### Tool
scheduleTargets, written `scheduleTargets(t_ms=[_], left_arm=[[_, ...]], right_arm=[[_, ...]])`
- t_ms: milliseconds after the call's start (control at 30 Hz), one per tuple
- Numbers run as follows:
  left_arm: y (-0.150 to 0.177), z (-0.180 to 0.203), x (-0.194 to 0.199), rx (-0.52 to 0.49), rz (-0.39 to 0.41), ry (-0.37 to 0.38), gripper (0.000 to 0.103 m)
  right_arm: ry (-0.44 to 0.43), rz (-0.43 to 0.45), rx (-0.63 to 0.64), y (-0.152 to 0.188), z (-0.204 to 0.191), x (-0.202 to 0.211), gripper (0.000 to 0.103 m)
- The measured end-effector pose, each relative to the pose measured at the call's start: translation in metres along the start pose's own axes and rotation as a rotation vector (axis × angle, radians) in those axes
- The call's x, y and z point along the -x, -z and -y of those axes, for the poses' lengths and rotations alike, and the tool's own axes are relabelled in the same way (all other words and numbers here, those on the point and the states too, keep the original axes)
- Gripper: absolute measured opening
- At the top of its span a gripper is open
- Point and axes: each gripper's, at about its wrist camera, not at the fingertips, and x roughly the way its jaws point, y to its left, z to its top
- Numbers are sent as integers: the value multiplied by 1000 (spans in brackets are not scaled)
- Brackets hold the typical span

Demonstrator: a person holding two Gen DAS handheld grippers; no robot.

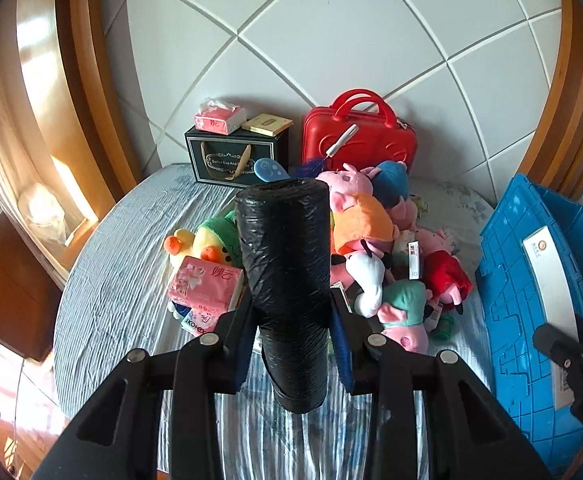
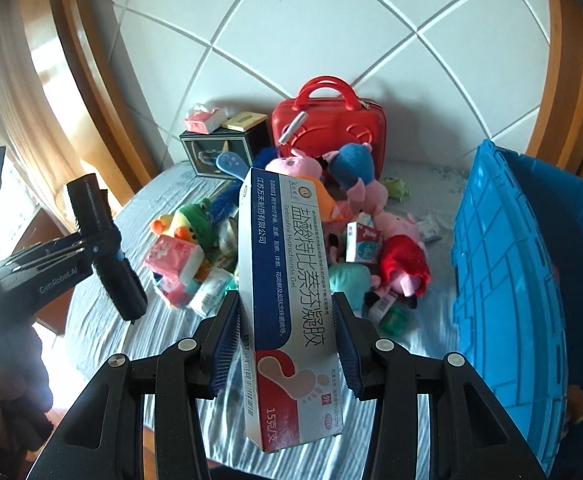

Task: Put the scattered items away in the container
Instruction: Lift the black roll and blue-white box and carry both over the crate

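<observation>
My left gripper (image 1: pixel 291 312) is shut on a black roll of bin bags (image 1: pixel 285 280) and holds it above the bed; it also shows at the left of the right wrist view (image 2: pixel 105 246). My right gripper (image 2: pixel 287 320) is shut on a long white-and-blue medicine box (image 2: pixel 287 300), held up over the bed. The blue plastic crate (image 1: pixel 531 300) stands at the right, also in the right wrist view (image 2: pixel 507 280). A pile of plush toys (image 1: pixel 371 240), pink tissue packs (image 1: pixel 207 284) and small boxes (image 2: pixel 363 242) lies on the bed between the grippers and the wall.
A red hard case (image 1: pixel 359 140) and a dark gift box (image 1: pixel 235 156) with a tissue pack on top stand against the white tiled wall. The bed has a striped blue sheet (image 1: pixel 111 280). Wooden furniture lies to the left.
</observation>
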Motion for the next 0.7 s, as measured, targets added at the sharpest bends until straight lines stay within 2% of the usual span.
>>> scheduleTargets(t_ms=[433, 700], left_arm=[[1, 21, 36, -13, 49, -36, 33], [-6, 50, 53, -32, 85, -37, 33]], right_arm=[[-36, 50, 46, 2, 6, 28, 44], [-63, 78, 46, 0, 27, 44, 44]])
